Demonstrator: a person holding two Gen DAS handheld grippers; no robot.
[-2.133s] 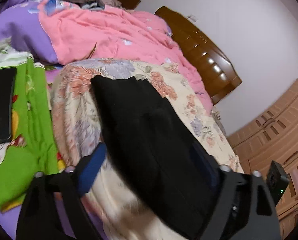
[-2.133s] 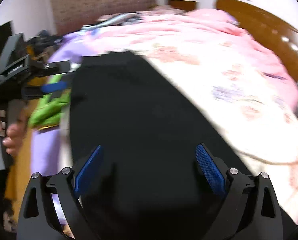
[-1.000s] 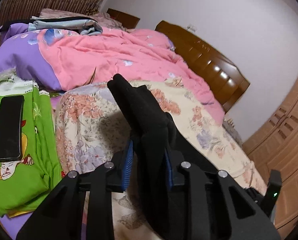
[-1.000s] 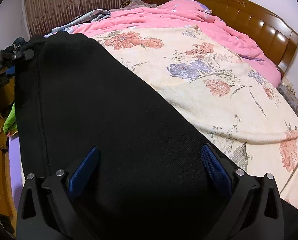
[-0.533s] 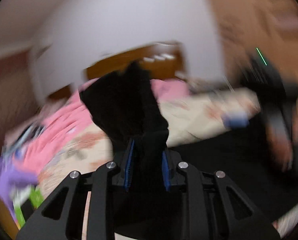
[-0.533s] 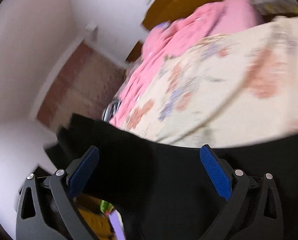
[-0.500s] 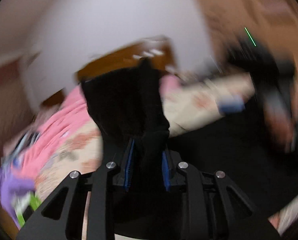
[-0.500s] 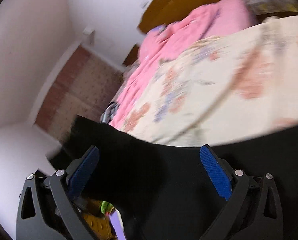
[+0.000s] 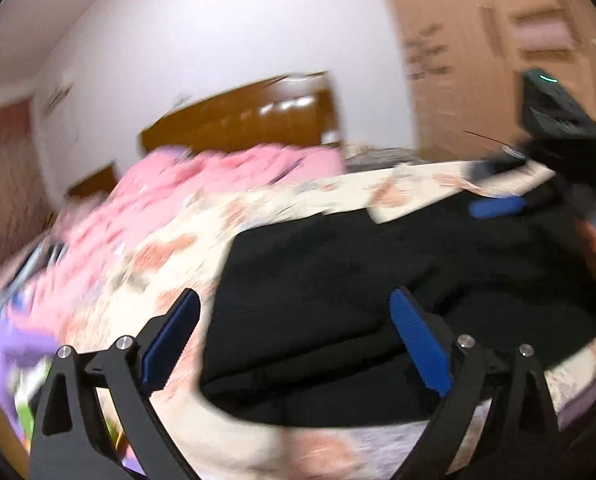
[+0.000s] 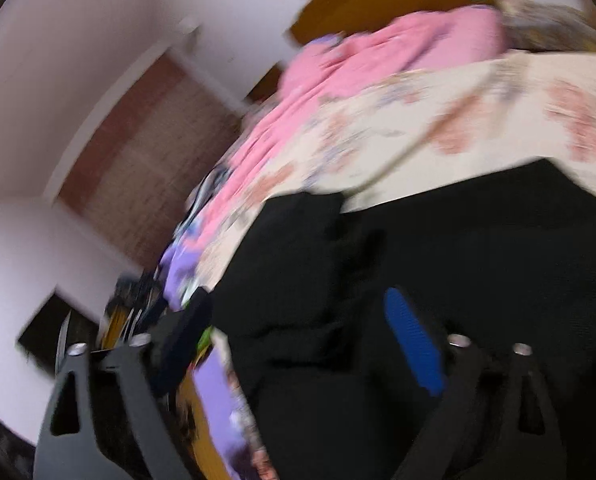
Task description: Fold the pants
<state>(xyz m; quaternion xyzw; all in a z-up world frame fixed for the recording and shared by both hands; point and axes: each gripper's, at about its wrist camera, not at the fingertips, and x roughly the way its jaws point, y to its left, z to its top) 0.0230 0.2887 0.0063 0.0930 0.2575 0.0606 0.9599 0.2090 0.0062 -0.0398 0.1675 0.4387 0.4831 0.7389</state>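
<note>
Underneath, floral bedspread point(image 9: 258, 216); wooden headboard point(image 9: 238, 124).

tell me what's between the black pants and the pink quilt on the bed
In the left wrist view, the cream floral blanket fills the stretch between the black pants and the pink quilt; nothing else shows there through the blur.

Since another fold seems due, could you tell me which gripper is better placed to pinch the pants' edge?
Probably the left gripper: its open jaws straddle the black fabric pants' edge.
</note>
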